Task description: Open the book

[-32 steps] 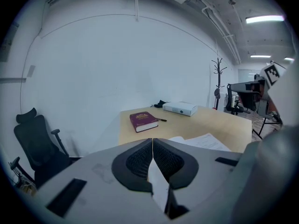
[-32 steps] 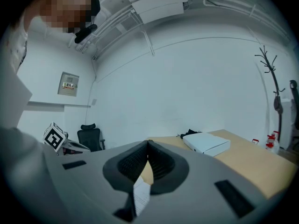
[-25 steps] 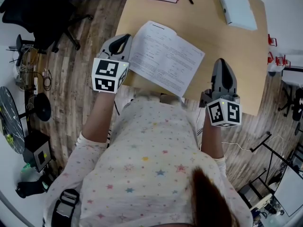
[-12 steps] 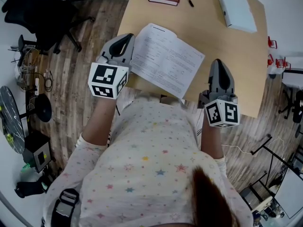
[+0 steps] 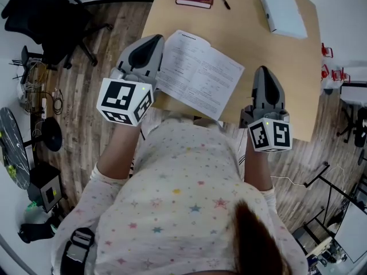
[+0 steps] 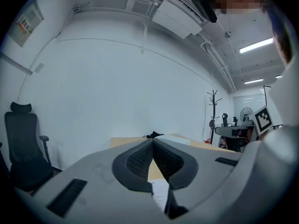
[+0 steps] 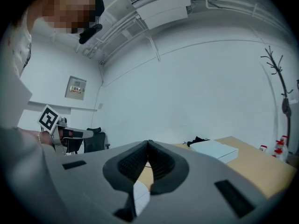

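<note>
The book lay open with its white printed pages up, at the near edge of the table, directly in front of the person. The left gripper hung just beside the book's left edge, clenched, its jaws meeting at the tips with nothing seen between them. The right gripper, likewise clenched and empty, sat near the book's right corner, apart from it.

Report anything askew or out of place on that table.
The open book lies skewed, turned at an angle to the edges of the table, with its near corner right at the front edge. Nothing looks spilled or damaged.
</note>
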Available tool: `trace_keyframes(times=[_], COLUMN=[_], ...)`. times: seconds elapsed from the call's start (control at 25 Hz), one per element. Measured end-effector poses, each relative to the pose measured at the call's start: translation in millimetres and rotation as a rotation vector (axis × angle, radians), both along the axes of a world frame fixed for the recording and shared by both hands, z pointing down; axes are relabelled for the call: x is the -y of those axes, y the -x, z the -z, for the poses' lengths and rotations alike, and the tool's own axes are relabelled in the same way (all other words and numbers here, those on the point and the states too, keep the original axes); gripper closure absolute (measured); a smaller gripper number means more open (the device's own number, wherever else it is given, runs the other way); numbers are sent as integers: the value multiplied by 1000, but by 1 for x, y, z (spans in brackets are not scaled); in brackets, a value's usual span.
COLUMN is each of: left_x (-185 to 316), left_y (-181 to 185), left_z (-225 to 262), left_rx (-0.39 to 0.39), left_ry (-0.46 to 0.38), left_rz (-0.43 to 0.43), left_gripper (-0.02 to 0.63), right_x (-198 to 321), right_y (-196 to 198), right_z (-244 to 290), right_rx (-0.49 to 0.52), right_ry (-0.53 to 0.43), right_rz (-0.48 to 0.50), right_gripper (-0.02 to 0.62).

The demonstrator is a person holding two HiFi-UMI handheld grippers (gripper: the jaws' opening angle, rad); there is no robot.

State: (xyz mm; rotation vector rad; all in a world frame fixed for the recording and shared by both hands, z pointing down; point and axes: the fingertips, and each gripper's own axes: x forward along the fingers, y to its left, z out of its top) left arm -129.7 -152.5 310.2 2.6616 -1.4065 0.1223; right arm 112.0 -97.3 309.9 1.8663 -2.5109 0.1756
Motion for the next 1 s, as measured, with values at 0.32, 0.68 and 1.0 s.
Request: trace_keyframes(times=[0.32,0.68,1.0], left_x=[4,9,14], left_y=[-7,-17,-19], left_z=[31,45,35], left_rx=[-25,-30,-21], left_ry=[-104,-129,-114], left_rz=[13,-5,-15], left_gripper=[594,594,594], right_x=[11,26,35], right_y=[0,6,16], right_z=[24,57,60], right_rx=[3,10,-7], right_ry=[-53,-123,-135], right_rz=[1,17,25], right_gripper=[595,595,594])
